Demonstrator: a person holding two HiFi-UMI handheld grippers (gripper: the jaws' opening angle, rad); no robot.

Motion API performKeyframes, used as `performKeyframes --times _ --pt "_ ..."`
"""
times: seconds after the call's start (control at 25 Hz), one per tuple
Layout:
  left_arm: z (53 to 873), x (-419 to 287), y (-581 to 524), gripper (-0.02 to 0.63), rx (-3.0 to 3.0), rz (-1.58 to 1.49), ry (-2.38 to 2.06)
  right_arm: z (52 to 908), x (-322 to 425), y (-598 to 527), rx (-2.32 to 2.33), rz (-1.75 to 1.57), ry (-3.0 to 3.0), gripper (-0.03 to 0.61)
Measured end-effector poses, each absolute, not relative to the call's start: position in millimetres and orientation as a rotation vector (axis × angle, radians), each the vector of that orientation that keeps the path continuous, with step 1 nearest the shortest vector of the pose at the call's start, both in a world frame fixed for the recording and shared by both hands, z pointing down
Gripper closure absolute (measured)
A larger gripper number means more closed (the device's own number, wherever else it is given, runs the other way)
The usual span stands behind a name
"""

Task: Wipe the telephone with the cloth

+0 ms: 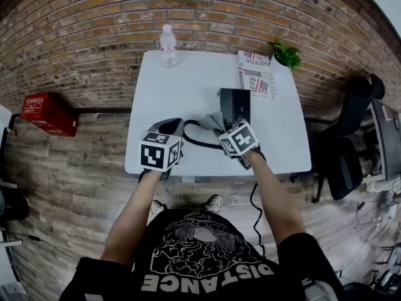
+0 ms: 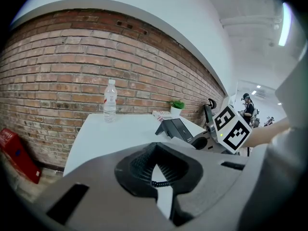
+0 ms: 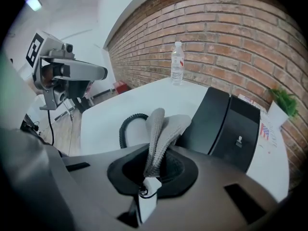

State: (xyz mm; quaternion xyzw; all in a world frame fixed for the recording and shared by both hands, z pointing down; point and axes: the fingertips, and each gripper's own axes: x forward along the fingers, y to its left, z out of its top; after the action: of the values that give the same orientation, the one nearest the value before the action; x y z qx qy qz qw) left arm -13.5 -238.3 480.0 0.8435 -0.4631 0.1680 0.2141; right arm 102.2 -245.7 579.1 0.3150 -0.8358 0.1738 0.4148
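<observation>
A black telephone [image 1: 235, 104] [image 2: 175, 128] [image 3: 226, 124] stands right of centre on the white table [image 1: 175, 86]. Its coiled cord [image 1: 200, 142] [image 3: 126, 126] loops out to its left. My right gripper [image 1: 224, 130] [image 3: 152, 170] is shut on a grey knitted cloth [image 1: 212, 121] [image 3: 161, 129], which hangs just beside the telephone's left side. My left gripper [image 1: 176, 126] [image 2: 155, 163] hovers left of the cord loop with its jaws shut and nothing between them. A bit of the cord [image 2: 160, 184] shows through the gap behind the tips.
A water bottle [image 1: 168, 44] [image 2: 110, 101] [image 3: 177, 61] stands at the table's far edge by the brick wall. A newspaper [image 1: 255, 74] and a small plant [image 1: 286, 54] [image 3: 284, 100] sit at the far right corner. A red box [image 1: 49, 113] lies on the floor at left, a black chair [image 1: 351, 137] at right.
</observation>
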Motion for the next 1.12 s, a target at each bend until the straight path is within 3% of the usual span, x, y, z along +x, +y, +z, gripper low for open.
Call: performKeyframes --times 0.36,1.12 --pt "479 -9 -234 0.607 2.34 0.45 -1.26 572 104 -232 0.874 0.498 -2.133 0.566" --pt "425 -14 -233 0.607 2.43 0.374 -1.35 416 139 -228 1.316 0.459 -2.436 0.566"
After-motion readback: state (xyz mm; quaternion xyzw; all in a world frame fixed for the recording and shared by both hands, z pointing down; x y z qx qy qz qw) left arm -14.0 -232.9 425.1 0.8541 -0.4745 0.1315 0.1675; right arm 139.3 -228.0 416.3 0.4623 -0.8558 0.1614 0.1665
